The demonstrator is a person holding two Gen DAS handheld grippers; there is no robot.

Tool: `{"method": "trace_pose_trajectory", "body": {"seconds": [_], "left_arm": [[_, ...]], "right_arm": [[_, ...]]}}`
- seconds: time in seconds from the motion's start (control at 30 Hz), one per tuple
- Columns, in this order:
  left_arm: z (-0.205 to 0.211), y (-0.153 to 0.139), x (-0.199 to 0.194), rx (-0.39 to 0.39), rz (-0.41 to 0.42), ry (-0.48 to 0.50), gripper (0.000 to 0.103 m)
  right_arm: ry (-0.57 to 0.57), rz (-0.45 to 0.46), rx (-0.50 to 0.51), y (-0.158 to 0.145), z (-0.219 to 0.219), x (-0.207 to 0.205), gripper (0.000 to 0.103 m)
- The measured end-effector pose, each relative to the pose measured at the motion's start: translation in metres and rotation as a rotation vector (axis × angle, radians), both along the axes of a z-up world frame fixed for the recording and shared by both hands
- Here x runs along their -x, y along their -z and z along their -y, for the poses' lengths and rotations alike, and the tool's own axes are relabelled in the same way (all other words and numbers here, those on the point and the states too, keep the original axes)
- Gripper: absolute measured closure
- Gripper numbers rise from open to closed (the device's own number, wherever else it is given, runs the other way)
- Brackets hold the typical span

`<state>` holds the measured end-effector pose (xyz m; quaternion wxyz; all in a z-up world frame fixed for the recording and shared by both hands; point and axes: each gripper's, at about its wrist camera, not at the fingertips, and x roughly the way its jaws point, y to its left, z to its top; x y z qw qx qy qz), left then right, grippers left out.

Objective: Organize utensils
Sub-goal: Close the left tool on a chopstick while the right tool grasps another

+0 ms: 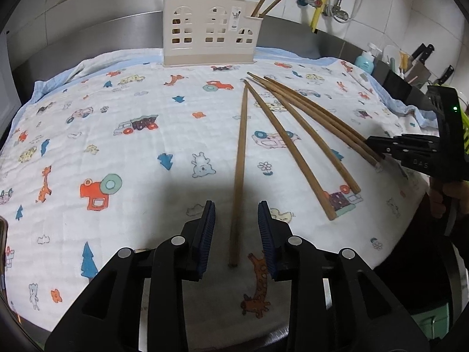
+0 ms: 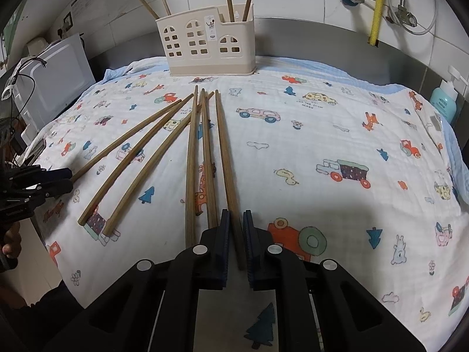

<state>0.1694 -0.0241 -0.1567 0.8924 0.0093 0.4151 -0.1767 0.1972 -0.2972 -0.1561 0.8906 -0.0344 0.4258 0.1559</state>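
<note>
Left wrist view: the left gripper (image 1: pixel 236 236) stood narrowly parted over the printed cloth (image 1: pixel 140 152), one chopstick (image 1: pixel 239 173) lying between its blue pads (image 1: pixel 206 234) — neither pad pressing on it. That chopstick ran from the gripper toward the cream utensil holder (image 1: pixel 208 32) at the cloth's far edge. To its right lay five more chopsticks (image 1: pixel 296 146), fanned, their thin tips converging just in front of the holder; six on the cloth in all. Four chopsticks stood in the holder: two at its left end, two at its right. The right gripper (image 1: pixel 381 151) entered from the right edge, at the butt ends of the outermost chopsticks.

Right wrist view: the right gripper (image 2: pixel 236 243) was clamped on one chopstick (image 2: pixel 227 158), the rightmost of six counted on the cloth (image 2: pixel 322 135). Two lay just beside it; three splayed leftward. The holder (image 2: pixel 205 44) again showed four upright chopsticks. The left gripper (image 2: pixel 54 180) appeared at the left edge, well short of the holder.
</note>
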Motion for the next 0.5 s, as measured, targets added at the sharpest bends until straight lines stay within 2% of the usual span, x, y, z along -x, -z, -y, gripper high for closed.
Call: {"method": "trace_pose_trajectory", "body": {"seconds": [0.13,0.17,0.4,0.5], "left_arm": [[0.004,0.001,-0.002,-0.028,0.019,0.003,0.083],[0.005,0.001,-0.003,-0.039,0.024,0.004,0.088],[0.014,0.001,0.0,-0.109,0.052,0.024,0.096],[0.013,-0.001,0.0,-0.08,0.038,0.04,0.098]], "right_arm": [[0.008,0.002,-0.007,0.0,0.001,0.0,0.094],[0.01,0.002,-0.009,0.0,0.001,0.0,0.094],[0.018,0.0,-0.01,-0.001,0.0,0.0,0.094],[0.022,0.001,-0.016,-0.003,0.0,0.001,0.095]]}}
